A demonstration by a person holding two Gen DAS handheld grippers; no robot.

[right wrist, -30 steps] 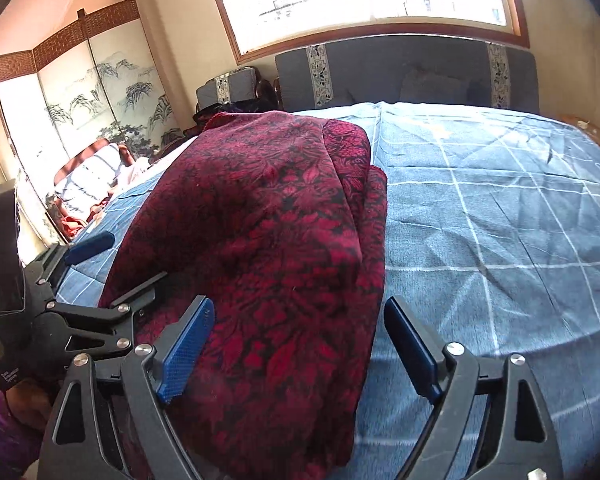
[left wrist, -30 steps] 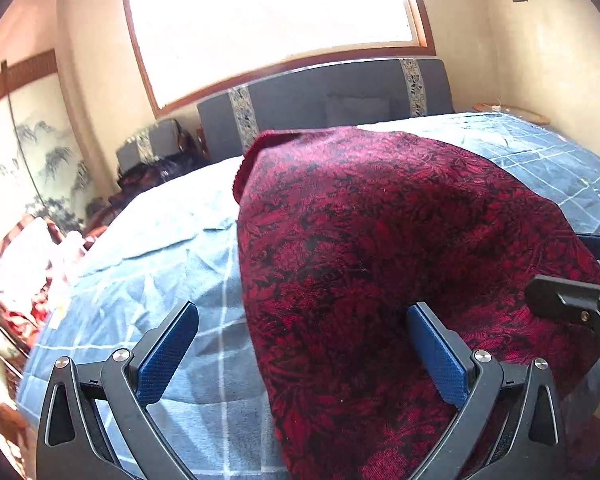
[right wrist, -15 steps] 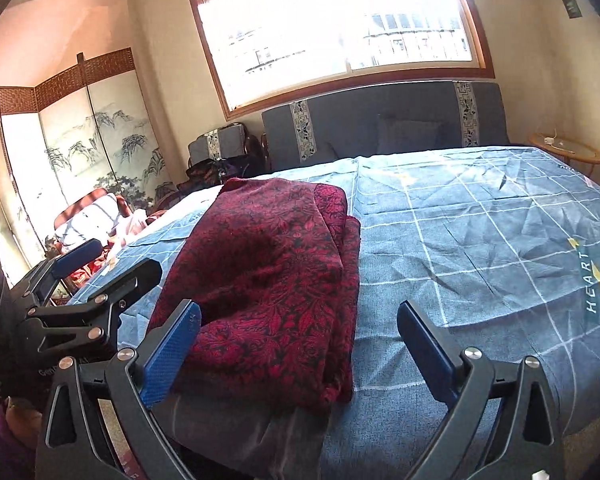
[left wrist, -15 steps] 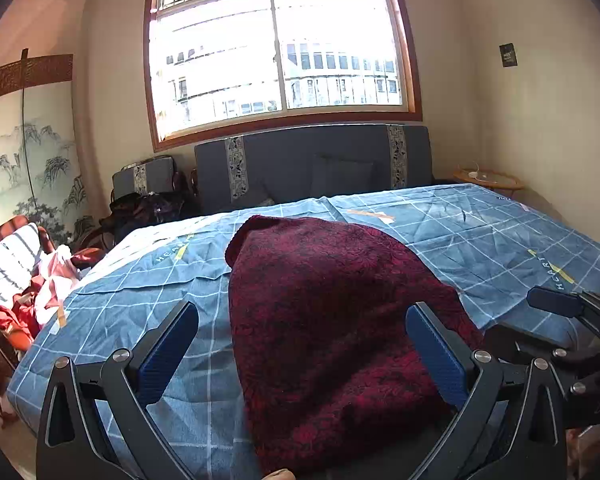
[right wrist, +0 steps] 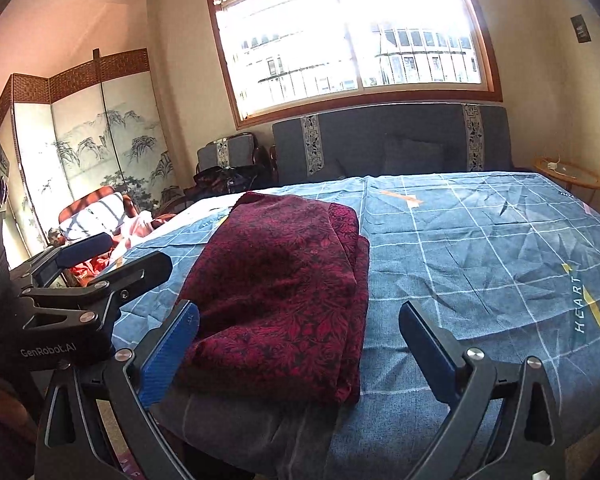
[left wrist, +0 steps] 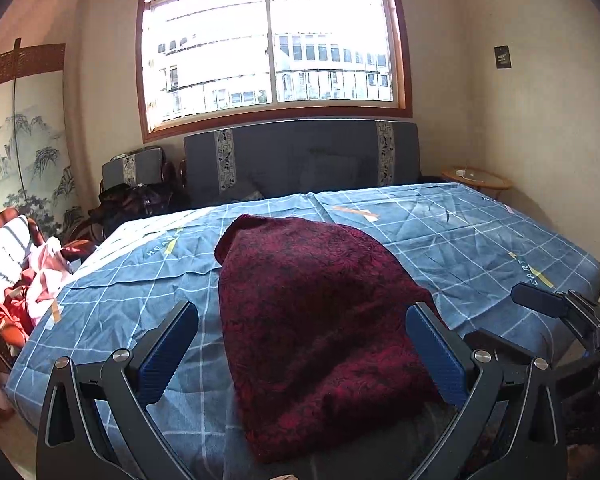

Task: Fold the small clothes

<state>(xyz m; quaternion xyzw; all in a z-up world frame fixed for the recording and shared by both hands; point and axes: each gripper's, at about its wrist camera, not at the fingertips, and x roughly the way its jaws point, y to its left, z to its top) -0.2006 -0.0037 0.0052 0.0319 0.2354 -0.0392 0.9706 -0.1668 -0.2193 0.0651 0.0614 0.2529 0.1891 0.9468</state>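
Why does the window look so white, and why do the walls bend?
Left wrist view: the window is glaring backlight, the red garment dim. Right wrist view: the window glares too, and the fisheye lens bows the screen, with dark corners.

Daylight pours through a wide wood-framed window (left wrist: 270,46) with metal bars, beyond which pale apartment blocks stand. Below the window, a dark grey upholstered headboard (left wrist: 300,156) with two patterned vertical bands backs a bed (right wrist: 480,248) covered in a blue quilt with a white grid and the word "HEART". Cream walls (left wrist: 540,120) enclose the room; a small dark plaque (left wrist: 502,57) hangs on the right-hand wall. A round wooden side table (left wrist: 476,178) sits in the right corner. On the left stands a folding screen (right wrist: 100,136) painted with mountains and pines, beside a cushioned chair (right wrist: 228,152) and a heap of clothes (left wrist: 32,280).
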